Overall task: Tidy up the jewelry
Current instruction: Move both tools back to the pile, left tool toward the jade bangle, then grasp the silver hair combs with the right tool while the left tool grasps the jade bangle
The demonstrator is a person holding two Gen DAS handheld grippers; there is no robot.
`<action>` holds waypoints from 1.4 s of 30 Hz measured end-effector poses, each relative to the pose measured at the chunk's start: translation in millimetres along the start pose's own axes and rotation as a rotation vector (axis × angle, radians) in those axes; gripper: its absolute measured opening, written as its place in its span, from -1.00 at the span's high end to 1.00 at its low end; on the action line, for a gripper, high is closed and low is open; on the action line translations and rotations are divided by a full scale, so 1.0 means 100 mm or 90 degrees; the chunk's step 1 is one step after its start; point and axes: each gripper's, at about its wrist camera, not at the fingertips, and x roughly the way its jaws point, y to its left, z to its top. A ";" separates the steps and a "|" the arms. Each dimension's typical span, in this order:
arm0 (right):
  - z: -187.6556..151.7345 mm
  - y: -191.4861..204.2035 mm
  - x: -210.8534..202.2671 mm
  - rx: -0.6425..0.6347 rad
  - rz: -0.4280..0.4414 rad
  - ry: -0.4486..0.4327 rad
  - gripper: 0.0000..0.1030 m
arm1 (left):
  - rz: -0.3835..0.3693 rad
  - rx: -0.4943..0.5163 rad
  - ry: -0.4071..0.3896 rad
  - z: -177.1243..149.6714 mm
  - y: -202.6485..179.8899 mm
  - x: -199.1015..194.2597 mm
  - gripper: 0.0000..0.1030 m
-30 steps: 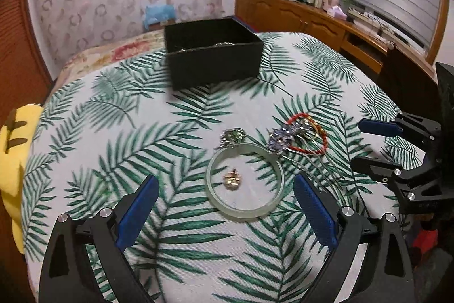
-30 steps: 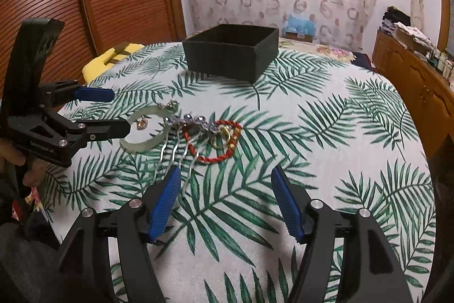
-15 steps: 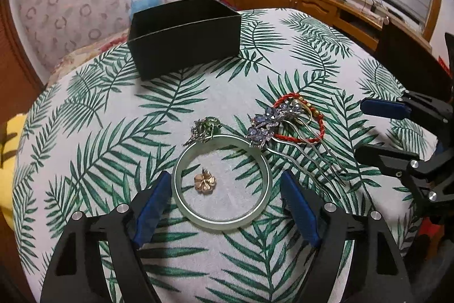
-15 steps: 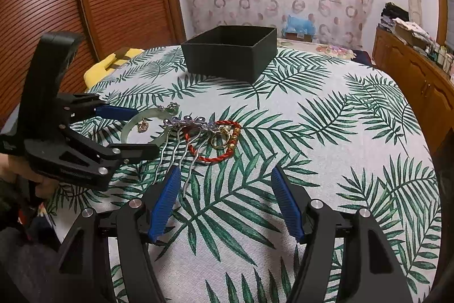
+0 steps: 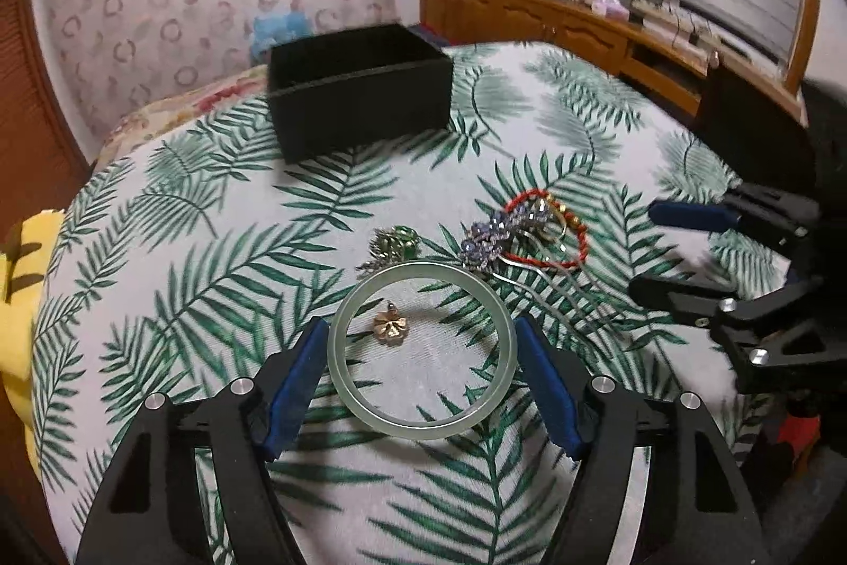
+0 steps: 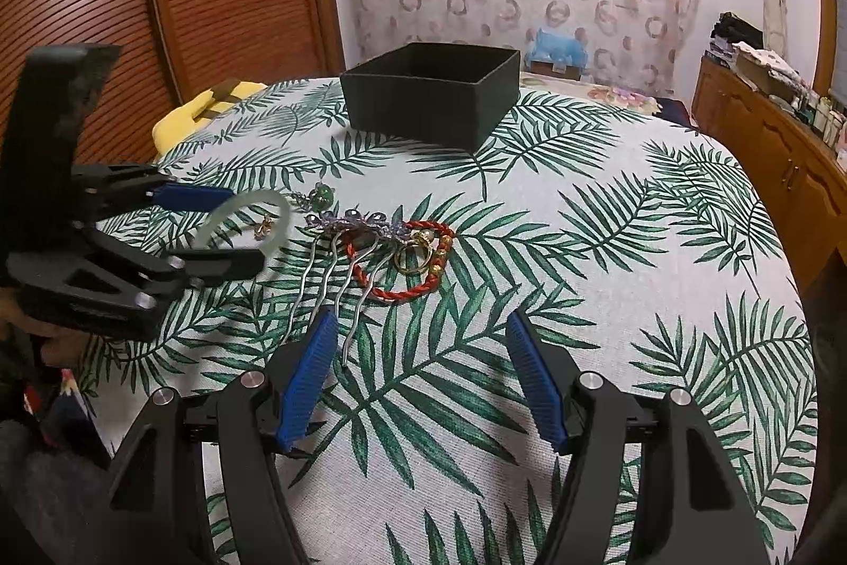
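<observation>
So, left wrist view: my left gripper (image 5: 421, 366) has just been closing around the bangle (image 5: 422, 349) on the counter (image 5: 201, 279); pads flank it, contact unclear, a small pendant (image 5: 390, 328) inside the ring. Grab step. Next: finish the squeeze, lift, carry to the black box (image 5: 360, 96).
Right wrist view: right gripper (image 6: 421, 377) open, empty, short of the hair comb (image 6: 352, 247) and red bracelet (image 6: 410, 266).

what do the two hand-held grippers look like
Both match: the left hand-held gripper and the right hand-held gripper have matte black angular frames with triangular cut-outs, silver round bolt heads at the pivots, and blue ribbed pads lining the fingers. No cables show.
</observation>
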 end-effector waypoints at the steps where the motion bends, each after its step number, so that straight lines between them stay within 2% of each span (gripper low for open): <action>1: 0.00 0.00 0.00 0.000 0.000 0.002 -0.32 | -0.001 -0.008 -0.008 0.00 0.02 -0.04 -0.34; 7: 0.02 0.02 0.02 -0.009 -0.002 0.010 -0.32 | 0.010 -0.033 -0.048 0.00 0.11 -0.26 -0.34; 11: 0.09 0.08 0.04 -0.006 0.038 0.010 -0.32 | 0.012 -0.050 -0.068 -0.01 0.18 -0.37 -0.34; 16: 0.22 0.25 0.11 -0.038 0.054 0.014 -0.22 | 0.011 -0.062 -0.081 -0.03 0.23 -0.42 -0.34; 22: 0.32 0.30 0.32 -0.039 0.061 0.049 -0.21 | 0.006 -0.070 -0.084 -0.07 0.27 -0.42 -0.34; 28: 0.36 0.35 0.44 -0.051 0.052 0.071 -0.21 | 0.006 -0.078 -0.090 -0.09 0.30 -0.44 -0.34; 38: 0.46 0.41 0.59 -0.088 0.020 0.071 -0.21 | 0.006 -0.079 -0.091 -0.09 0.30 -0.45 -0.34; 40: 0.47 0.40 0.60 -0.089 0.017 0.070 -0.08 | 0.006 -0.080 -0.091 -0.10 0.31 -0.46 -0.34; 42: 0.46 0.39 0.59 -0.093 0.018 0.068 -0.06 | 0.006 -0.080 -0.091 -0.10 0.32 -0.46 -0.34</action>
